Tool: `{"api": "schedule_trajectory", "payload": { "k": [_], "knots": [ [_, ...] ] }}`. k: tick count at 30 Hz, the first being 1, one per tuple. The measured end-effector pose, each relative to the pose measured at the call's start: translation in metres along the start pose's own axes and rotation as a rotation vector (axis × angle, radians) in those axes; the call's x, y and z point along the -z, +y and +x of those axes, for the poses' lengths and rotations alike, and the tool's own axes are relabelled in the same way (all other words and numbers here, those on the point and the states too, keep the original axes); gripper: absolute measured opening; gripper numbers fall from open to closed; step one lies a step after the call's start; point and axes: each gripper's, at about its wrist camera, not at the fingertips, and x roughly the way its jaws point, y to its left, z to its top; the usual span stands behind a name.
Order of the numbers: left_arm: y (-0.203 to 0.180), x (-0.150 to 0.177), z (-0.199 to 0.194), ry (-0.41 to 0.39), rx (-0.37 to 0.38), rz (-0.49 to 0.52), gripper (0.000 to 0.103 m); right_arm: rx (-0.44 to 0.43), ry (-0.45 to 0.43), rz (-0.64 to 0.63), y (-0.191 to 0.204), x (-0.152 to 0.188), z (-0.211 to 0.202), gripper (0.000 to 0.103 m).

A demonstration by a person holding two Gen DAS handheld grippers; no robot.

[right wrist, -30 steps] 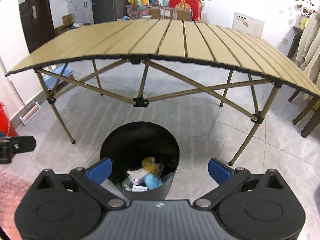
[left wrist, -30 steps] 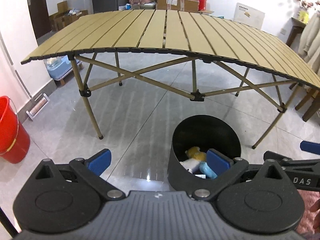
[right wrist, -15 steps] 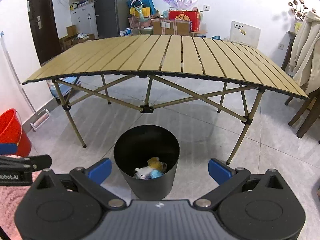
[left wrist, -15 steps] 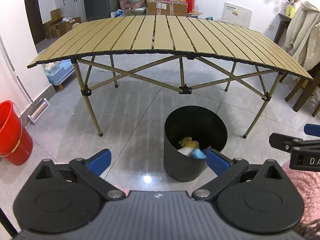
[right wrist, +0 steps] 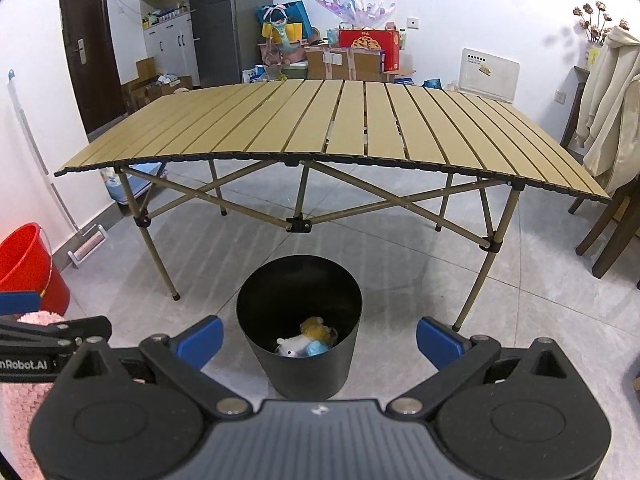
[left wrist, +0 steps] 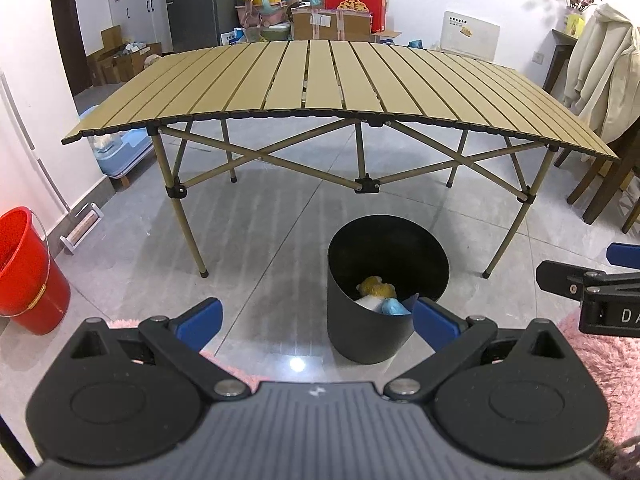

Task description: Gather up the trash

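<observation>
1. Red bucket (left wrist: 28,272): stands at far left against the wall, well apart from the work. Not part of the step; leave it alone.
2. Left gripper (left wrist: 316,318): jaws spread wide, nothing between the blue pads (left wrist: 198,318). It hangs over the floor just left of the bin. Judged free for a further pick.
3. Folding table (left wrist: 320,80): slatted top shows bare in both views; no loose item is visible on it or on the tiles beneath. Scan both before closing the task.
4. Black bin (right wrist: 299,324): upright on the tiles, in front of the table's near edge, between the two grippers. The collected trash (right wrist: 308,342) lies at its bottom: a yellow piece, a white piece and a blue piece, bunched together.
5. Right gripper (right wrist: 320,340): jaws likewise wide and empty, framing the bin from above.
6. Pink rug (left wrist: 600,352): fluffy, at the right of the left view, under the grippers. Check its pile for small scraps.
7. Judgement: collection appears near complete; keep both grippers clear of the bin rim so as not to tip it.
</observation>
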Motion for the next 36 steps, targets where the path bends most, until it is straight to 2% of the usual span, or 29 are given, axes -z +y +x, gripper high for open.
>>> {"api": "schedule_trajectory", "payload": {
  "k": [36],
  "knots": [
    [-0.0022, -0.001, -0.002, -0.011, 0.001, 0.001, 0.103, 0.003, -0.01, -0.007, 0.0022, -0.0009, -0.0048, 0.103]
  ]
}}
